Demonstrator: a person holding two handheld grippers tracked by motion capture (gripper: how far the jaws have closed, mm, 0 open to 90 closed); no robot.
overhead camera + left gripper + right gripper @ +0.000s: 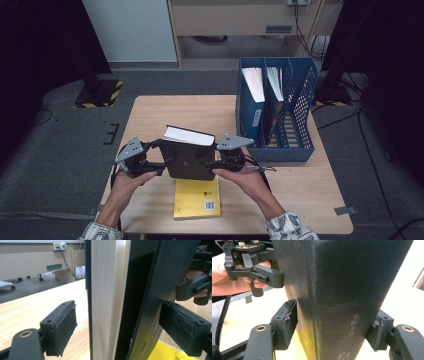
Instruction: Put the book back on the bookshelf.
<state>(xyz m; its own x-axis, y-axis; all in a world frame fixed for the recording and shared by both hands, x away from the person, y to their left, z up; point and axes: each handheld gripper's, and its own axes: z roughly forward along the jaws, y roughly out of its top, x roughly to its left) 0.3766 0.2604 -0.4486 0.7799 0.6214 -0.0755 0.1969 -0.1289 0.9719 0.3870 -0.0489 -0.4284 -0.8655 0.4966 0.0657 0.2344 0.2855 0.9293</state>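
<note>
Book (187,156) held upright between both | right gripper (220,164) clamped on spine | left gripper (159,167) wide, one pad touching | risk: book twists, drops onto yellow book (197,198).

matt black book (189,159), pale wood table (150,112)
</note>
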